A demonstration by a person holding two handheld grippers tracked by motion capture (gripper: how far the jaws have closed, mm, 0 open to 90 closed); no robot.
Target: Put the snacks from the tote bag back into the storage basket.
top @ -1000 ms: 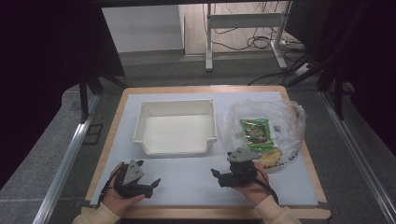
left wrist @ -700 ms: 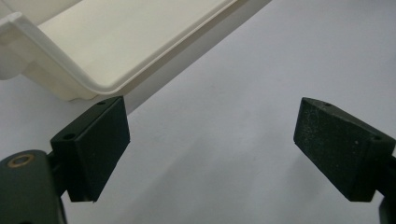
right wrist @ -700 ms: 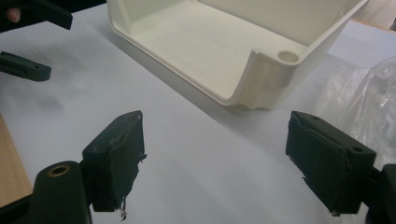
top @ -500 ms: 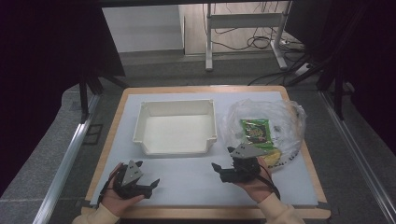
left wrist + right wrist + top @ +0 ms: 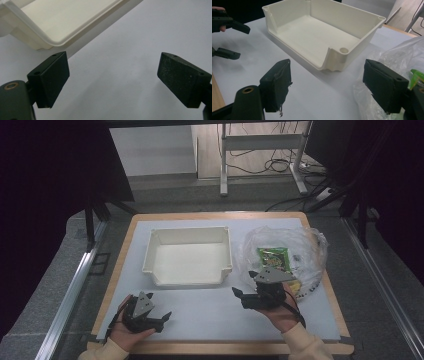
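Note:
A white plastic bin (image 5: 187, 260) stands empty in the middle of the mat, with a low notch in its near wall. To its right lies a clear plastic bag (image 5: 305, 245) with a green packet (image 5: 274, 257) inside. My right gripper (image 5: 239, 298) hovers at the bag's near edge, pointing left. Its jaws have just been closing a little but stand open, with nothing between them. In the right gripper view the right gripper (image 5: 327, 67) faces the bin (image 5: 319, 32), with the bag (image 5: 397, 55) on its right. My left gripper (image 5: 164, 320) rests low at the front left, and the left gripper (image 5: 113, 62) is open on nothing.
A white mat (image 5: 210, 312) covers a wooden board with a raised rim (image 5: 115, 270). Metal rails (image 5: 70, 295) run along both sides of the table. Bare mat lies between the two grippers, in front of the bin.
My right gripper has lifted slightly and drifted toward the bag's near edge, its jaws a bit narrower. The left gripper and hand have stayed put.

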